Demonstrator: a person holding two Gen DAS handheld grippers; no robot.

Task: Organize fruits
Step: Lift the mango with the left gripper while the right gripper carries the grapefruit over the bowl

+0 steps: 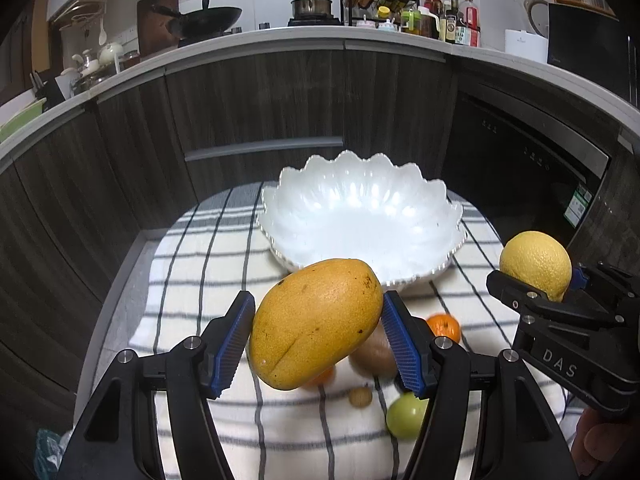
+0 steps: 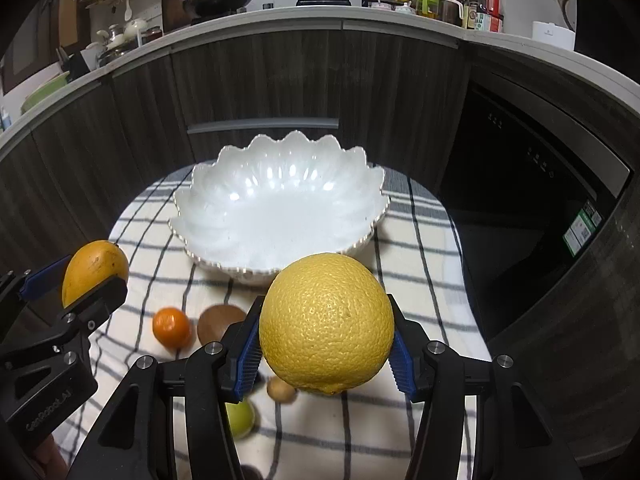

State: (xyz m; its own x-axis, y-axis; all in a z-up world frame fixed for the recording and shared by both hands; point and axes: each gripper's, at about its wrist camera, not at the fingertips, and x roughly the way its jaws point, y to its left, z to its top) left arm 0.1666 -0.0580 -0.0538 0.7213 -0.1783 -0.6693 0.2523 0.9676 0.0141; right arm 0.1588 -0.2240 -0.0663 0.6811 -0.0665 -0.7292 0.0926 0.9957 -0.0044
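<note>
My left gripper [image 1: 318, 340] is shut on a yellow-orange mango [image 1: 316, 322], held in the air above the striped cloth [image 1: 208, 264]. A large yellow citrus fruit [image 2: 326, 322] sits between the blue pads of my right gripper [image 2: 326, 346], which is shut on it. Each gripper shows in the other's view: the citrus [image 1: 536, 264] at the right, the mango [image 2: 94, 270] at the left. The white scalloped bowl [image 1: 320, 204] [image 2: 224, 184] stands beyond both, with no fruit in it. On the cloth lie a small orange [image 2: 171, 326], a brown kiwi [image 2: 218, 322], a green fruit [image 1: 406, 414] and a small tan fruit [image 1: 360, 397].
The table stands before dark wood cabinets [image 1: 256, 96] and a black built-in appliance [image 1: 520, 168] at the right. The counter above carries a wok [image 1: 208, 18], a pot [image 1: 312, 6] and several bottles. A second orange fruit [image 1: 322, 376] peeks from under the mango.
</note>
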